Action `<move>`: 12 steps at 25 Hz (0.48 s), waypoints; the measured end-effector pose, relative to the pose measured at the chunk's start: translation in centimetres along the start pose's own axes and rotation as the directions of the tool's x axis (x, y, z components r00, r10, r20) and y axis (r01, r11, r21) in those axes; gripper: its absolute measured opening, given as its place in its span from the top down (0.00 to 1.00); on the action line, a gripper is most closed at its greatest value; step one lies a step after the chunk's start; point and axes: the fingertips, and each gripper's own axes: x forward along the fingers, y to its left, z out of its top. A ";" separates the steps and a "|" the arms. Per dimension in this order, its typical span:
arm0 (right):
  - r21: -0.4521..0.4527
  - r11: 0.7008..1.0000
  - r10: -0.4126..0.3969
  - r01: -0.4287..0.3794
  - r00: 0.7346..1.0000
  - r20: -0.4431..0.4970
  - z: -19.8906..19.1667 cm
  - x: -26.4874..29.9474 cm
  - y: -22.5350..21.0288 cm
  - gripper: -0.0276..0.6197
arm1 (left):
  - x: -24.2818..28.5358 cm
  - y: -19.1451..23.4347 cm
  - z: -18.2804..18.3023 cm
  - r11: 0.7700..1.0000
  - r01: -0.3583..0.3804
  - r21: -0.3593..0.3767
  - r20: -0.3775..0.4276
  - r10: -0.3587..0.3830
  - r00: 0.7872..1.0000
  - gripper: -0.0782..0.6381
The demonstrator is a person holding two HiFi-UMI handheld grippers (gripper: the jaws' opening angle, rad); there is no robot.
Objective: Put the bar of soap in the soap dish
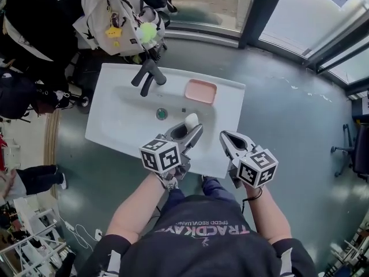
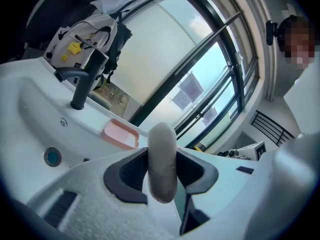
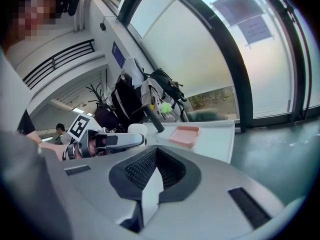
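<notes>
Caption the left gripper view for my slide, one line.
Left claw clamps the pale soap bar on edge, the empty pink soap dish beyond on the white sink.

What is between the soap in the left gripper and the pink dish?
Nothing but bare white sink. In the head view the bar of soap, clamped in the left gripper, sits apart from the soap dish.

Printed across dark shirt: large pale lettering, roughly "TRACDKAY"; smaller line beside it not legible. Paper notices on window too blurred to read.
</notes>
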 end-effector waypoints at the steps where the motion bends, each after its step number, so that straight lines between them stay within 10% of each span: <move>1: 0.001 1.000 0.003 -0.003 1.000 -0.001 0.2 0.2 -0.5 0.94 | 0.6 0.4 0.2 1.000 -0.011 -0.014 0.004 0.011 1.000 0.66; 12: 0.034 0.999 0.024 -0.023 0.999 -0.028 0.4 2.0 -3.7 0.94 | 6.5 4.5 2.1 0.986 -0.109 -0.129 0.041 0.115 0.992 0.66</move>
